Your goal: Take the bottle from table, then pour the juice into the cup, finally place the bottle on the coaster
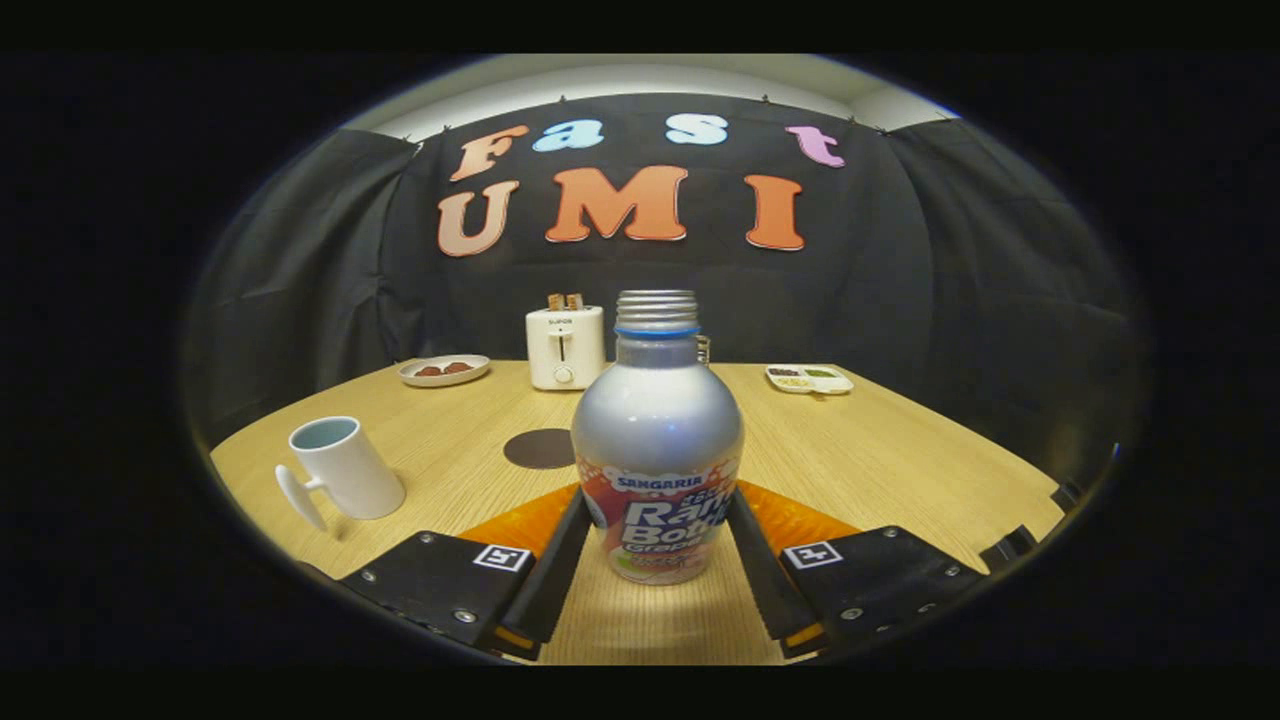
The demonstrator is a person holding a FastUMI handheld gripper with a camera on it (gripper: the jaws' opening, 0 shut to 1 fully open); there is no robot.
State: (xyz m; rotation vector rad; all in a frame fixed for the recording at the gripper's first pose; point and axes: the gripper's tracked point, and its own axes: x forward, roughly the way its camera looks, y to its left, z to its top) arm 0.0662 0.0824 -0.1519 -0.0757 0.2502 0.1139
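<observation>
A silver bottle [657, 440] with a colourful label and a bare threaded neck stands upright on the wooden table [900, 450]. It sits between the two black fingers of my gripper [660, 500]. Both fingers [565, 545] lie against the bottle's lower sides, so the gripper is shut on it. A white cup [340, 470] with its handle turned toward me stands to the left of the fingers. Just beyond the left finger and to the bottle's left, a dark round coaster [540, 448] lies flat on the table.
At the back of the table a white toaster [565, 347] holds toast. A small plate [444, 370] with food lies to its left, and a white divided tray [809, 379] lies at the back right. Black cloth walls enclose the table.
</observation>
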